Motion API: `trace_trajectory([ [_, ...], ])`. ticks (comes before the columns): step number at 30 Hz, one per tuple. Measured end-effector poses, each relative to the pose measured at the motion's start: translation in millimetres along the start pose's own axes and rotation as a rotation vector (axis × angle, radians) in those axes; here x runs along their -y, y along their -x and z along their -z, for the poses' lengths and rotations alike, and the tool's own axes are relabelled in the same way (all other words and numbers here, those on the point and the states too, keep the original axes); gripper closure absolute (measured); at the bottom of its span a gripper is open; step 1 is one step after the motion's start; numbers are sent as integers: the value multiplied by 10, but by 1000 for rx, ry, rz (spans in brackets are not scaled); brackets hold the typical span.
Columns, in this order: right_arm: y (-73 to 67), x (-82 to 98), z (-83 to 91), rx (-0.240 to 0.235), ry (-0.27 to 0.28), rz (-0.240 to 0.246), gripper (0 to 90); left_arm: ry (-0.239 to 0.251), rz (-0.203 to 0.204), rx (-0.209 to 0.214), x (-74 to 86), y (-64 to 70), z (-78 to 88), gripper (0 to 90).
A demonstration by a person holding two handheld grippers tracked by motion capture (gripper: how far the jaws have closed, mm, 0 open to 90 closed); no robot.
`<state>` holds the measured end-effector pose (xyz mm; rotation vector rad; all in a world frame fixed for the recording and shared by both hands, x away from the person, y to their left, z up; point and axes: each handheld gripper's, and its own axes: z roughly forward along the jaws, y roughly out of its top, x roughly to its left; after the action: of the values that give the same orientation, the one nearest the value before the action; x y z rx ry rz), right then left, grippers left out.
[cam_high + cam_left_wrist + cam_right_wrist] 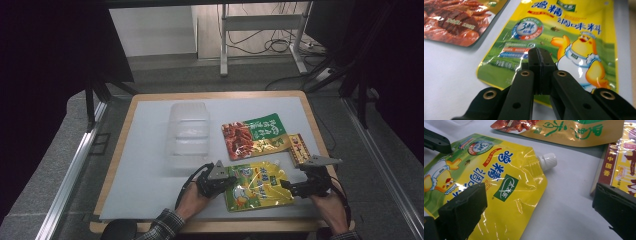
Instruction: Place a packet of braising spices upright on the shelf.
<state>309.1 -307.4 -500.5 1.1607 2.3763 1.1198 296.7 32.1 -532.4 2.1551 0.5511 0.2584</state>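
A yellow spouted seasoning pouch [257,186] with a cartoon chicken lies flat near the table's front edge. My left gripper [230,181] sits at the pouch's left edge. In the left gripper view its jaws [539,53] are pressed together over the pouch [574,47], with nothing between them. My right gripper [285,186] is at the pouch's right side. Its jaws [541,195] stand wide open, and the pouch's corner [506,195] lies between the pads without touching them. The white screw cap [549,160] points toward a red box.
A clear plastic container [188,132] stands on the white mat [145,165] left of centre. A red and green snack pouch [255,136] lies behind the yellow one. The red and brown box [299,149] lies at the right, close to my right gripper.
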Motion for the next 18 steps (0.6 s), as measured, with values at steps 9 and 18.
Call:
trace_trajectory([
  [9, -35, -14, 4, -49, -30, -9, 0, -35, 13, -16, 51, 30, -8, 900],
  [18, -51, 8, -104, -130, -119, -77, 0, -61, 30, -24, 119, 36, 21, 900],
])
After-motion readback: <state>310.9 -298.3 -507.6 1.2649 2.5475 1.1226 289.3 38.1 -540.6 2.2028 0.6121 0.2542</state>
